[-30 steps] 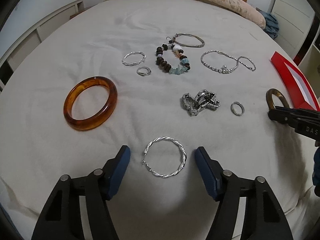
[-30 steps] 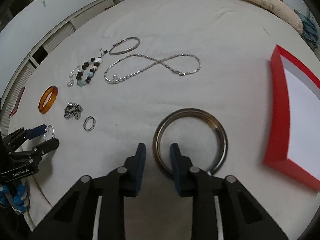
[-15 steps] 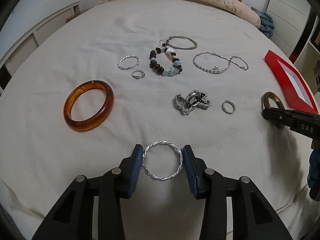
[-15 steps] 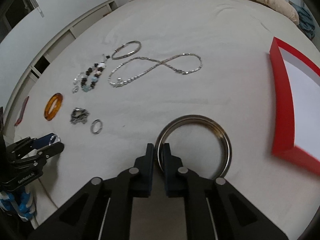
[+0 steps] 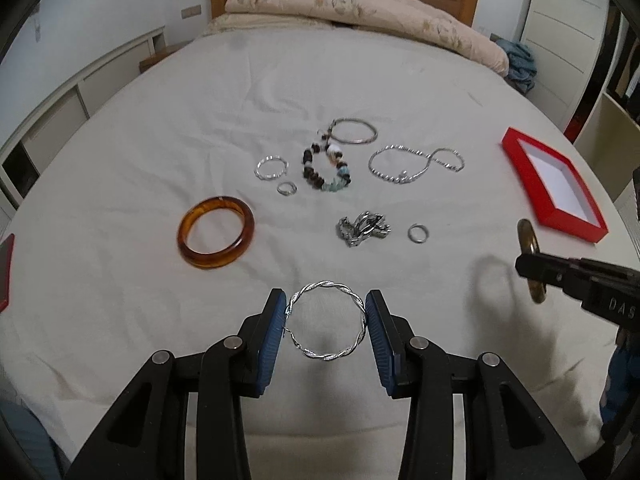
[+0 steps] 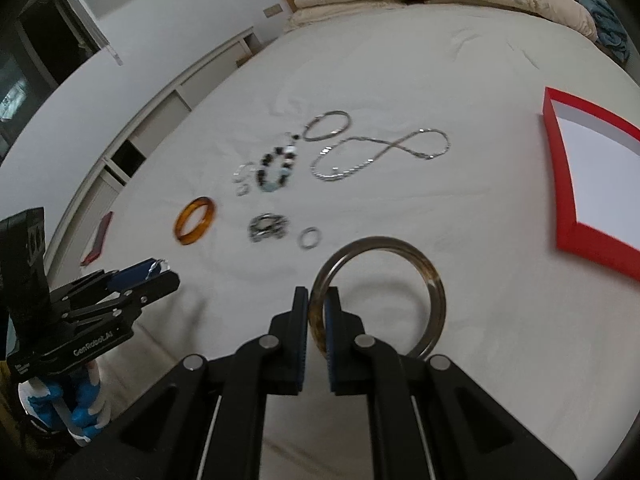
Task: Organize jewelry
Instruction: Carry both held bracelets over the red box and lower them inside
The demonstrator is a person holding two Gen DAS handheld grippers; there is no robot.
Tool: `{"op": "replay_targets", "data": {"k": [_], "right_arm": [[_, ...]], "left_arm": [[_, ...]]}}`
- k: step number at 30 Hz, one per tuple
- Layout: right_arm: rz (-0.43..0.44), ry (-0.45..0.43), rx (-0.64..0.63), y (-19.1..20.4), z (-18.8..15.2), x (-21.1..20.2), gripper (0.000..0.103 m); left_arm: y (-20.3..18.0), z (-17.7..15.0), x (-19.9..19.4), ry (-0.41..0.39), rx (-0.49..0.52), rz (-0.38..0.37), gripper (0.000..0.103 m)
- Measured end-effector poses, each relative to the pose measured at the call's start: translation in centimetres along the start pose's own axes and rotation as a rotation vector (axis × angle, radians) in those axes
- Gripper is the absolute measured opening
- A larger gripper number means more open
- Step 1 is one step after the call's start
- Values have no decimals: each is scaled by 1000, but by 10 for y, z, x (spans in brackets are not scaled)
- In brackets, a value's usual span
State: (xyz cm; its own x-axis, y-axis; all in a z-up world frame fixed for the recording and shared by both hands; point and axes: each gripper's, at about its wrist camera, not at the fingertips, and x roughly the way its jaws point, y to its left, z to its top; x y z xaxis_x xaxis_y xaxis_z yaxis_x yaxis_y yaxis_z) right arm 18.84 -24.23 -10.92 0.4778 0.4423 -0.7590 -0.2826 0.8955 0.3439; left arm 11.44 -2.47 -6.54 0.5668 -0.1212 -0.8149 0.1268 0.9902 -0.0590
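My left gripper [image 5: 325,322] is shut on a twisted silver hoop bangle [image 5: 352,350] and holds it above the white bed sheet [image 5: 160,120]. My right gripper [image 6: 317,320] is shut on the rim of a dark metal bangle [image 6: 438,300], lifted off the sheet. In the left wrist view that bangle [image 5: 528,240] hangs edge-on from the right gripper at the right. An open red box [image 6: 560,184] with a white inside lies to the right; it also shows in the left wrist view [image 5: 532,196].
On the sheet lie an amber bangle [image 5: 216,232], a bead bracelet [image 5: 326,170], a silver chain necklace [image 5: 416,164], a thin silver bangle [image 5: 354,132], a watch-like metal clump [image 5: 362,228], small rings [image 5: 418,233] and a small silver hoop [image 5: 271,168]. A quilt [image 5: 360,4] lies at the head.
My left gripper closed on the twisted silver hoop and lifted it. My right gripper closed on the dark bangle's rim and raised it off the sheet.
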Motion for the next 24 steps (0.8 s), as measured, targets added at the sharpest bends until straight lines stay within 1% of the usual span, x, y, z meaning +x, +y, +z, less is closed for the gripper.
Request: {"op": "replay_targets", "data": {"k": [6,11,16,20,24], "right_arm": [[16,-42,-15,19,-14,-31,7],[-6,-84,-12,14,-22,-64,7],[-60,-117,-2,-13,-22,-96,7],[-120,-138,16,-50,-16,-120,7],[-173,-137,32,-93,-4,-134,7]], "left_arm": [[-8,0,-30,-34,10,-14,41],[-30,8,-43,-54,42,-47,41],[-64,24,-44,-56,80,-105,41],[-103,45,-35,-55,129,-154,41],[-145,67,-19,-43,175,-213,41]]}}
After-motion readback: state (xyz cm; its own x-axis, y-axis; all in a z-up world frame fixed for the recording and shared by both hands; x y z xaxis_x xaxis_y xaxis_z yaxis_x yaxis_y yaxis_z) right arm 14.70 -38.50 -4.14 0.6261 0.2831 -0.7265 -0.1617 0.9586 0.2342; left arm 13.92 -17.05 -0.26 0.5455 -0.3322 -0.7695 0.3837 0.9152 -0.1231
